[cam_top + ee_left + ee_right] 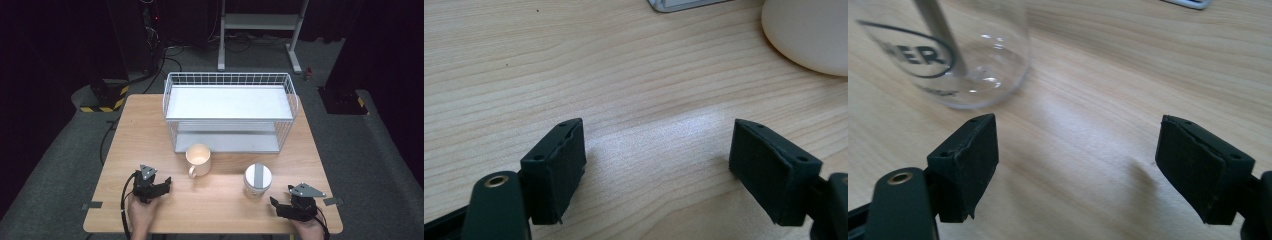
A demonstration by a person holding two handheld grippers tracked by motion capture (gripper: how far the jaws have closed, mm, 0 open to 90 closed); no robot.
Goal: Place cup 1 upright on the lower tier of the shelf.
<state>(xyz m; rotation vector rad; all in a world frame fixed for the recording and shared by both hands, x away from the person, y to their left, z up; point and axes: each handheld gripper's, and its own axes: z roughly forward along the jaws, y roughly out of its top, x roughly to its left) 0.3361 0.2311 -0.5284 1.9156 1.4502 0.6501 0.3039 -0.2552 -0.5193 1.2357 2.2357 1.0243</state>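
— Left black two-jaw gripper (162, 186)? Left of the cream ceramic mug (199, 159), jaws wide apart, holding nothing.

— Right black two-jaw gripper (280, 206)? Right of the mug, just beside the clear glass jar with grey-striped lid (258, 179), jaws spread, empty.

— Handling? Probably rigid, slick, breakable; best gripped across the jar's lower wall.

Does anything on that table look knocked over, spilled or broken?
Nothing stands out. The cream mug and the clear cup both stand upright on the dry wooden table, in front of the white wire rack.
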